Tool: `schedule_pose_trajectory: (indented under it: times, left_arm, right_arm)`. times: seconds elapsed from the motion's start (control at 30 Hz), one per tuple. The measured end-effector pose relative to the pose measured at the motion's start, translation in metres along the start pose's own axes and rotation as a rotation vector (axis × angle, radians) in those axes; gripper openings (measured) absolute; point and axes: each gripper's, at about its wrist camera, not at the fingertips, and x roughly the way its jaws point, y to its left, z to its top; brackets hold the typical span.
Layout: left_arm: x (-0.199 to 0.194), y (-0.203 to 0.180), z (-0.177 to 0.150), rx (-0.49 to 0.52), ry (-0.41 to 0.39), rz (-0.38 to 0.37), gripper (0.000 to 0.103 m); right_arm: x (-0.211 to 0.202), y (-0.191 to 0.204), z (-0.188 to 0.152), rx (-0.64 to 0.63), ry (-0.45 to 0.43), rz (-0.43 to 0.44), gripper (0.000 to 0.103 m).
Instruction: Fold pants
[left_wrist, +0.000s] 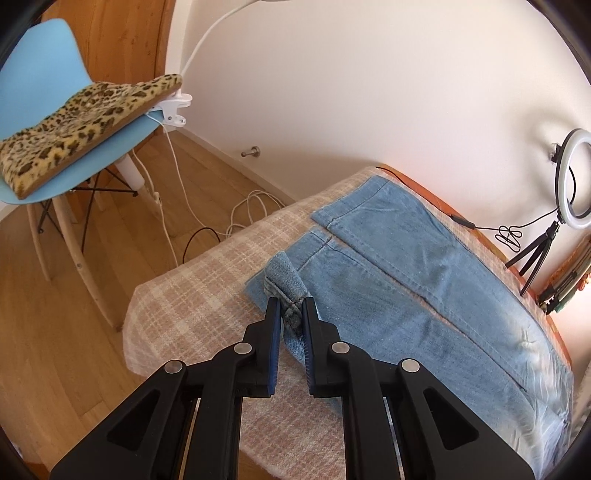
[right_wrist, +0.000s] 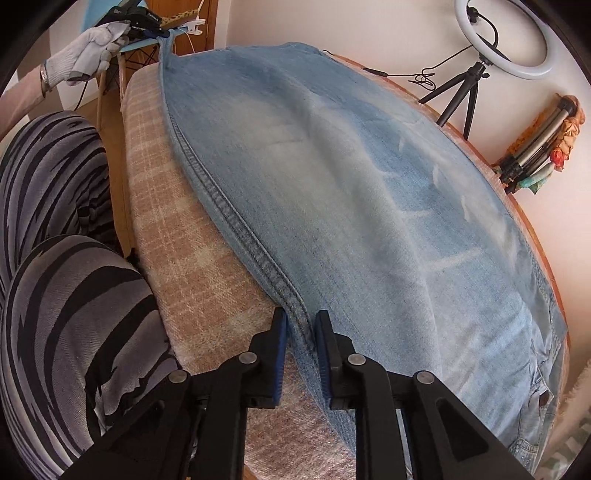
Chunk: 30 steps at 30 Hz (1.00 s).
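Light blue jeans (left_wrist: 424, 266) lie lengthwise on a table covered by a beige plaid blanket (left_wrist: 192, 295). My left gripper (left_wrist: 291, 314) is shut on the hem of the near leg, which is bunched and lifted off the blanket. In the right wrist view the jeans (right_wrist: 369, 184) fill the table, and my right gripper (right_wrist: 301, 325) is shut on their near side seam at the blanket's (right_wrist: 177, 221) edge. At the far left a gloved hand (right_wrist: 85, 51) holds the left gripper (right_wrist: 147, 26), with the hem pulled up to it.
A blue chair (left_wrist: 37, 74) with a leopard-print cushion (left_wrist: 81, 118) stands left of the table, above white cables (left_wrist: 243, 214) on the wooden floor. A ring light on a tripod (right_wrist: 502, 40) and a folded tripod (right_wrist: 535, 147) stand at the wall. The person's striped trouser legs (right_wrist: 62, 277) press against the table's near side.
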Motion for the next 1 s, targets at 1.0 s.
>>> schedule_pose_trajectory:
  times: [1.0]
  left_arm:
    - [0.025, -0.106, 0.129, 0.097, -0.18, -0.041, 0.009]
  right_arm:
    - [-0.051, -0.177, 0.176, -0.013, -0.141, -0.375, 0.0]
